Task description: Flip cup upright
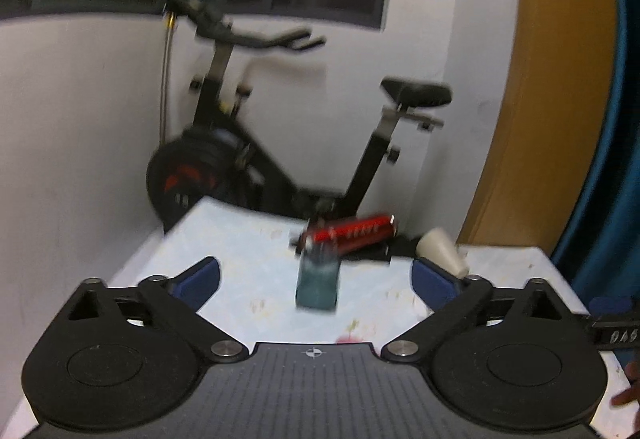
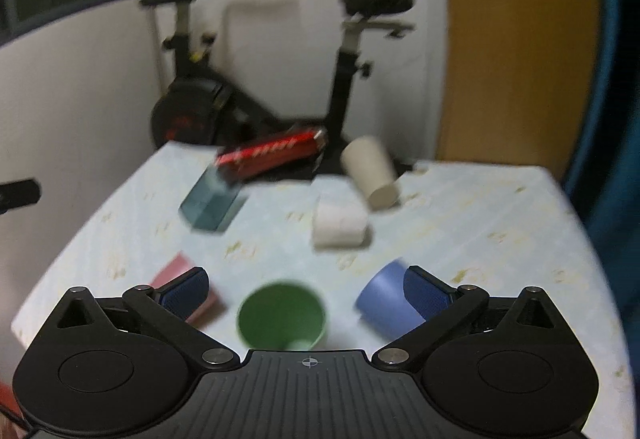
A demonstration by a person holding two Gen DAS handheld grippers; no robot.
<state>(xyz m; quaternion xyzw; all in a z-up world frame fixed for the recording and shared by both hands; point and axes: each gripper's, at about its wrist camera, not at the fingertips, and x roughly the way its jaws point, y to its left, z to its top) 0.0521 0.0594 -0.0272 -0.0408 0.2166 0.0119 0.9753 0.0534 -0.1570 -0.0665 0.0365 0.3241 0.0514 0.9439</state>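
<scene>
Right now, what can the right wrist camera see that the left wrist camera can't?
Only the right wrist view shows the green cup standing with its mouth up between the open right gripper, the blue cup, the pink cup and the white roll. Only the left wrist view shows the open left gripper itself. Both show the teal box, the red pack, the beige cup lying tipped over, the table and the exercise bike.
</scene>
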